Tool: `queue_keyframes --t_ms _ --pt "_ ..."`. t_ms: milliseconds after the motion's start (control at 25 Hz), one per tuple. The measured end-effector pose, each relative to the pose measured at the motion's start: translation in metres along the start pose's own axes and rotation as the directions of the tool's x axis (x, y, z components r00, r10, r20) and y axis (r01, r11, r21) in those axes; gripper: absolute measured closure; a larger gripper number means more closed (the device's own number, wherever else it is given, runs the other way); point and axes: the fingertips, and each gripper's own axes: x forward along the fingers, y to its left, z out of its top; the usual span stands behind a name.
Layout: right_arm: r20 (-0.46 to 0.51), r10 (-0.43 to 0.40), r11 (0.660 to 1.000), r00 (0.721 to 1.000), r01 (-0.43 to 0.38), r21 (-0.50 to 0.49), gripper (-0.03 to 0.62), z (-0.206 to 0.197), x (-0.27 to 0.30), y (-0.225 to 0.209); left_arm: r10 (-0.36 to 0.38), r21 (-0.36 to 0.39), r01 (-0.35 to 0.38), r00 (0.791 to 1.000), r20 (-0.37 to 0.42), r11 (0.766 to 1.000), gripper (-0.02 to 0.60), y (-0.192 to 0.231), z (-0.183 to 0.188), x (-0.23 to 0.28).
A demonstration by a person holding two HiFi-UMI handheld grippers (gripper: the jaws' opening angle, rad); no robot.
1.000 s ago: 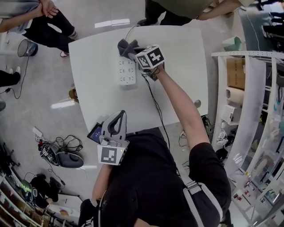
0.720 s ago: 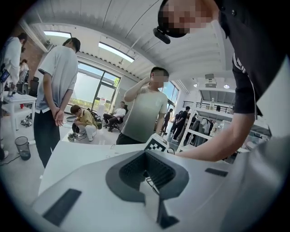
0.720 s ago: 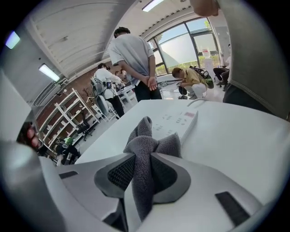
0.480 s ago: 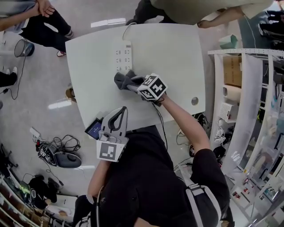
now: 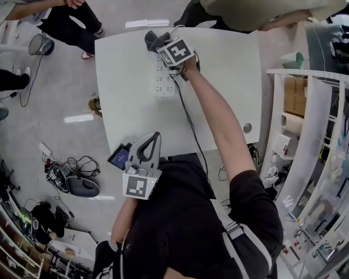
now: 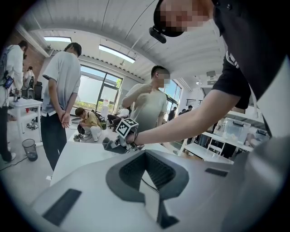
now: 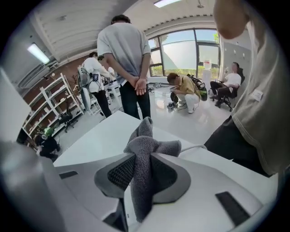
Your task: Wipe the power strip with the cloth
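head view. item: white power strip (image 5: 164,83), lying lengthwise on the far-left part of the white table (image 5: 223,98). the right gripper (image 5: 161,46) is stretched out over the strip's far end with a grey cloth (image 5: 153,39) bunched at its tip. the cloth lies at that far end, close to the table's far edge. the near stretch of the strip is uncovered. status, as a judgement: wiping is in progress, with the stroke at its far limit. the sockets nearer the person likely need another pass (cleanliness cannot be read from here). the left gripper (image 5: 152,140) hangs at the near edge, well apart from the strip, beside a small screen device (image 5: 118,158).

room: little is left ahead, as the far edge lies just past the cloth and a bystander (image 5: 245,11) stands beyond it. the table's left edge is near the strip. the surface to the right is wide and bare. a black cable (image 5: 188,120) trails from the right gripper across the table.

left gripper view. jaws closed together with nothing between them; the table and the outstretched arm lie ahead.

right gripper view. jaws part-open, clamped on a fold of the cloth (image 7: 147,145), which stands up between the pads. a white cord (image 7: 199,147) runs off to the right.
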Motion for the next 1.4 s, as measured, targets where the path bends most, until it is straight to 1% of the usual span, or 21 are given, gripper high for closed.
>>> queue_keyframes --t_ms 120,240,320,480,560,600,640,680,720,760,800,840,880,920,960,1040,1080,1120,1280,1320,1400 --pt "-0.026 0.041 0.998 0.999 -0.043 -0.056 0.484 -0.014 -0.006 0.029 0.002 -0.015 -0.002 1.0 0.015 1.0 0.54 0.008 0.001 0.0" --pt "-0.041 0.125 0.989 0.991 -0.127 -0.077 0.484 -0.043 -0.013 0.074 -0.021 -0.013 0.021 1.0 0.021 1.0 0.54 0.007 0.003 0.004" --pt "-0.041 0.152 0.982 0.987 -0.156 -0.107 0.484 -0.064 -0.023 0.103 -0.041 -0.003 0.042 0.999 0.031 0.999 0.54 0.004 0.007 0.007" --pt "-0.086 0.226 0.948 0.97 -0.24 -0.211 0.484 -0.1 -0.041 0.16 -0.063 0.001 0.063 0.997 0.038 0.998 0.54 0.004 0.011 0.01" --pt "-0.143 0.294 0.922 0.945 -0.32 -0.219 0.484 -0.112 -0.045 0.176 -0.057 0.002 0.057 0.997 0.046 0.998 0.54 0.006 0.015 0.009" --pt "-0.179 0.341 0.905 0.923 -0.374 -0.204 0.484 -0.118 -0.047 0.179 -0.048 0.002 0.048 0.998 0.042 0.999 0.54 0.007 0.016 0.008" --pt "-0.205 0.384 0.888 0.9 -0.421 -0.187 0.484 -0.119 -0.049 0.178 -0.039 0.002 0.039 0.999 0.034 0.999 0.54 0.006 0.018 0.007" --pt "-0.201 0.405 0.882 0.892 -0.439 -0.171 0.484 -0.113 -0.051 0.169 -0.031 0.004 0.031 0.999 0.029 1.0 0.54 0.006 0.018 0.005" --pt "-0.153 0.391 0.9 0.907 -0.412 -0.144 0.484 -0.098 -0.051 0.149 -0.024 0.006 0.024 0.999 0.023 1.0 0.54 0.005 0.018 0.003" --pt "-0.066 0.338 0.935 0.939 -0.343 -0.088 0.484 -0.076 -0.049 0.116 -0.015 0.009 0.015 1.0 0.018 1.0 0.54 0.007 0.017 0.0" --pt "0.034 0.248 0.969 0.968 -0.248 0.006 0.484 -0.052 -0.048 0.075 -0.005 0.015 0.005 1.0 0.019 1.0 0.54 0.01 0.019 -0.002" --pt "0.12 0.137 0.979 0.983 -0.152 0.132 0.484 -0.033 -0.046 0.029 0.004 0.024 -0.005 1.0 0.023 1.0 0.54 0.013 0.02 -0.004" --pt "0.178 0.031 0.959 0.983 -0.08 0.271 0.484 -0.021 -0.045 -0.013 0.012 0.031 -0.013 1.0 0.024 0.999 0.54 0.016 0.02 -0.006" --pt "0.211 -0.045 0.915 0.976 -0.045 0.401 0.484 -0.017 -0.044 -0.047 0.018 0.034 -0.018 1.0 0.022 0.999 0.54 0.017 0.019 -0.008" --pt "0.228 -0.082 0.861 0.97 -0.046 0.507 0.484 -0.019 -0.042 -0.068 0.022 0.034 -0.023 1.0 0.018 0.999 0.54 0.015 0.017 -0.01" --pt "0.244 -0.067 0.761 0.967 -0.108 0.64 0.484 -0.031 -0.032 -0.077 0.033 0.036 -0.033 0.999 0.003 0.999 0.54 0.012 0.015 -0.011" --pt "0.255 -0.05 0.724 0.966 -0.141 0.675 0.484 -0.036 -0.027 -0.072 0.036 0.042 -0.036 0.999 -0.006 0.998 0.54 0.011 0.014 -0.011" --pt "0.273 -0.044 0.7 0.961 -0.165 0.695 0.484 -0.041 -0.026 -0.066 0.037 0.049 -0.037 0.999 -0.01 0.998 0.54 0.01 0.014 -0.01" --pt "0.315 -0.027 0.672 0.949 -0.216 0.709 0.484 -0.073 -0.039 -0.044 0.027 0.061 -0.027 1.0 0.0 0.998 0.54 0.007 0.015 0.003" --pt "0.322 -0.016 0.659 0.946 -0.232 0.716 0.484 -0.083 -0.043 -0.034 0.023 0.06 -0.023 1.0 0.002 0.998 0.54 0.007 0.016 0.005" --pt "0.347 -0.004 0.616 0.938 -0.271 0.74 0.484 -0.103 -0.051 -0.011 0.013 0.061 -0.013 1.0 0.004 0.998 0.54 0.003 0.019 0.008"
